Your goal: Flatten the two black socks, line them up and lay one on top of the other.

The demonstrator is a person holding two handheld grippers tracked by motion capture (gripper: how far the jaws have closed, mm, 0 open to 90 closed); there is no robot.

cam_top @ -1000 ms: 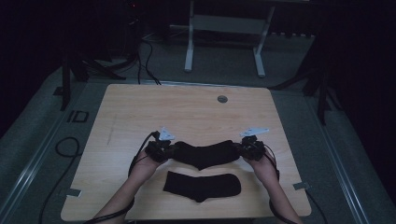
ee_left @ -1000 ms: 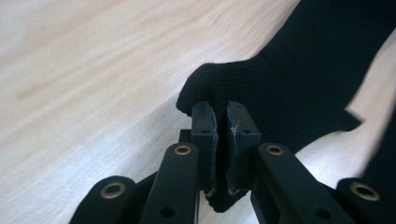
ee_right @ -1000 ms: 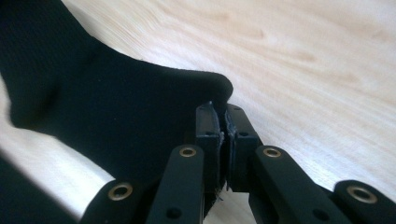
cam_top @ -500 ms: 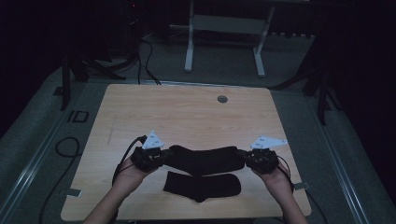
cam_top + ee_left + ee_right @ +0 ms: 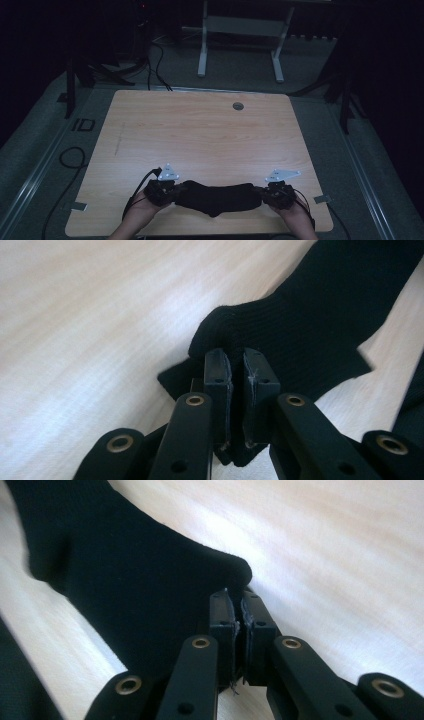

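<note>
Both ends pinched: left gripper (image 5: 176, 190) and right gripper (image 5: 262, 192) stretch the black sock (image 5: 217, 199) over the table (image 5: 200, 135); probably laying down remains.

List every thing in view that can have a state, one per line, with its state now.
black sock: stretched between the two grippers, held at both ends near the table's front edge.
left gripper: shut on one end of the black sock.
right gripper: shut on the other end.
table: wooden top, a small round grommet near its far edge.
</note>
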